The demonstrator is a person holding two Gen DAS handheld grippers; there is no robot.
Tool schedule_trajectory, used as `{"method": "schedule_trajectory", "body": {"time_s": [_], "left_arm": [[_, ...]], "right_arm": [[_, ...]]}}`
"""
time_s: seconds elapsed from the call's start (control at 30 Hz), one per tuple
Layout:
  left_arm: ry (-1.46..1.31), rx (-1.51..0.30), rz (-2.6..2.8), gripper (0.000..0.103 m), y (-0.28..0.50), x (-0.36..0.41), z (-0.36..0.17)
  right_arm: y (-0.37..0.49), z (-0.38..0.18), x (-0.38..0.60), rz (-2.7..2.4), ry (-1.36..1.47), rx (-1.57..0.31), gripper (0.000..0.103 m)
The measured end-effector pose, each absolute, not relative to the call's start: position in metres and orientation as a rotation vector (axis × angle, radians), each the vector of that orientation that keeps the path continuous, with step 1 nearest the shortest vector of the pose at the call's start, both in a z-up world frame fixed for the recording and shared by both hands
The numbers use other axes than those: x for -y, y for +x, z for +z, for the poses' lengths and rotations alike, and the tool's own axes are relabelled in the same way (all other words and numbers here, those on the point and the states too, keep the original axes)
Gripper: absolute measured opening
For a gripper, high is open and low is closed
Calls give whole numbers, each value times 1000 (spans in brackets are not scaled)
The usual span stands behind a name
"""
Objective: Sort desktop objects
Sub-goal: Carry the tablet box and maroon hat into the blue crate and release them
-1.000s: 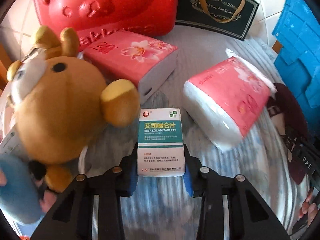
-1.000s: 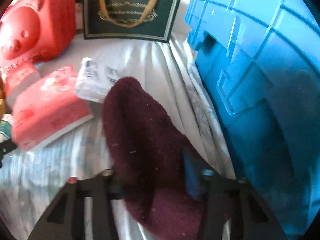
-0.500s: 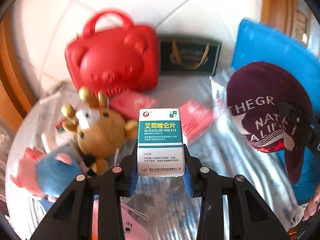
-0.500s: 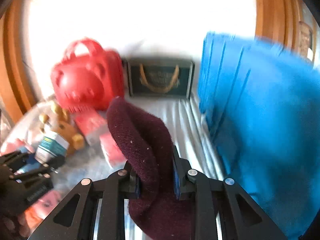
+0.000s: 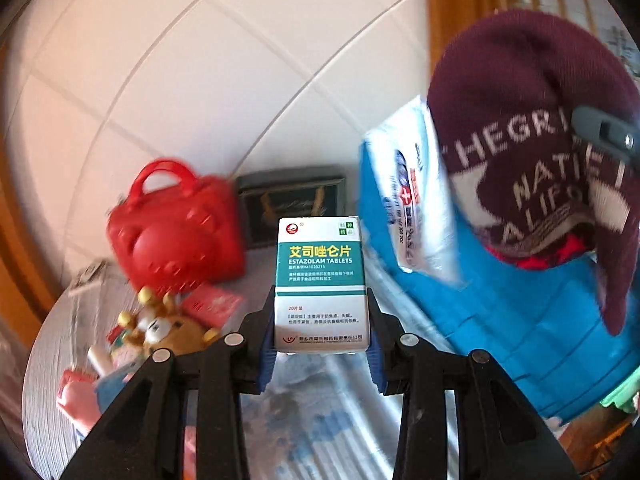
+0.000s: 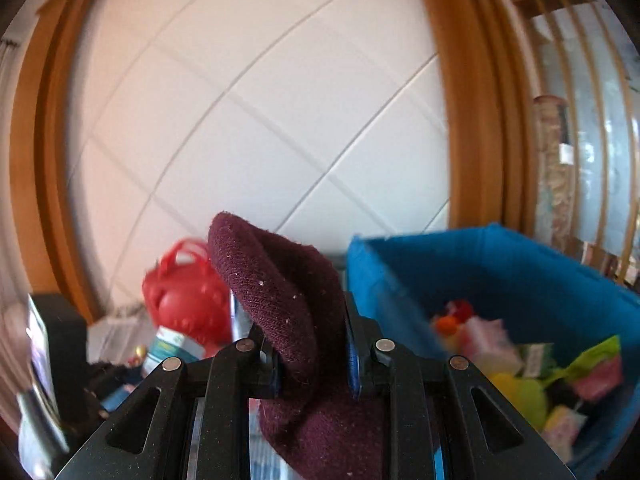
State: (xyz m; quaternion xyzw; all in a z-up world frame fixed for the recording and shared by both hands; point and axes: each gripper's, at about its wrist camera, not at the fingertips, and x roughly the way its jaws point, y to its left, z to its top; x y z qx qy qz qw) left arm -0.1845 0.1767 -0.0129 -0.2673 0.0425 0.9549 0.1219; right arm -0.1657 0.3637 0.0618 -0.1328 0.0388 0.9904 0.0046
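Observation:
My left gripper (image 5: 320, 350) is shut on a white and green tablet box (image 5: 321, 280), held upright well above the bed. To its right in the left wrist view hangs a maroon knit cap (image 5: 532, 152) with white lettering, and a white packet (image 5: 408, 196) shows beside it. In the right wrist view my right gripper (image 6: 312, 354) is shut on that maroon cap (image 6: 280, 292), a fold of it squeezed between the pads. The blue bin (image 6: 500, 268) stands just right of the cap, holding several colourful items. The tablet box (image 6: 170, 348) shows small at lower left.
A red bear-shaped case (image 5: 176, 232) and a dark gift bag (image 5: 292, 200) stand against the tiled wall. A brown plush bear (image 5: 168, 328), pink tissue packs (image 5: 216, 304) and other toys lie on the bed below. A wooden frame (image 6: 472, 92) borders the wall.
Both grippers have risen high above the bed with their loads, the views tilting up toward the wall. The right gripper closed on the cap and now looks over the blue bin's rim.

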Motion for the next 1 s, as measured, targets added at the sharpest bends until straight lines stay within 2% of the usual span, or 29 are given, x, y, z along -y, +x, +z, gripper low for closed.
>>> {"method": "schedule_trajectory", "body": {"time_s": [0.3,0.47,0.7,1.0], "left_arm": [[-677,-192,2629,36,-184,-288,37],[-708,-236,2534,36,-198,-366,51],[-777,-337,2469,36,-208,-456,51],[-908,-430,2416,36,-231,-518,38]], "right_arm": [[-127,129,-453,2980,-230,-175,23],[-134,149,-515,2892,-244,-148,23],[-156,142,-602,2806,-366,-166,23],[-199,104,-684,2706,-580,-235,23]]}}
